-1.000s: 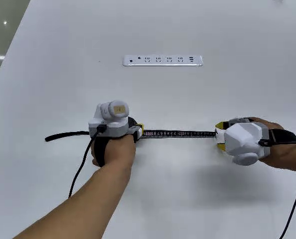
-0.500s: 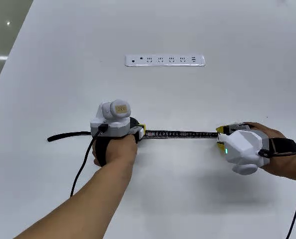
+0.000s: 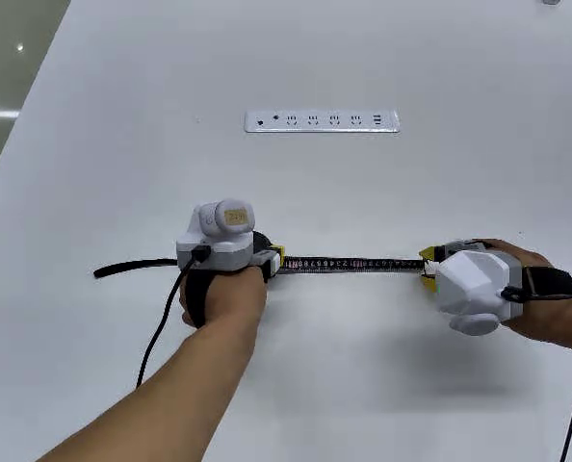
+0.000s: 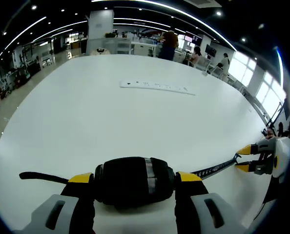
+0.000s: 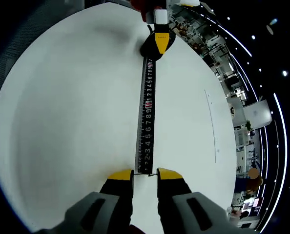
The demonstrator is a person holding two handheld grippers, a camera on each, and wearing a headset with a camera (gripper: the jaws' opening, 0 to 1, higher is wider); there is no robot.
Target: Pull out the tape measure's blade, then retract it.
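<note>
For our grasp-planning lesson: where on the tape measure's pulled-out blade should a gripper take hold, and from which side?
Take the blade at its free tip, coming in along its length from the end opposite the case. The strip is thin, flat and narrow, so jaws closing across its width, as the right gripper does, probably hold best.

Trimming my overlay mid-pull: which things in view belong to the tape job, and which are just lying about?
In the job:
tape measure case, clamped in the left gripper
blade, drawn out, its end in the right gripper

Lying about:
power strip, farther back on the white table
black strap beside the case, attachment unclear
</note>
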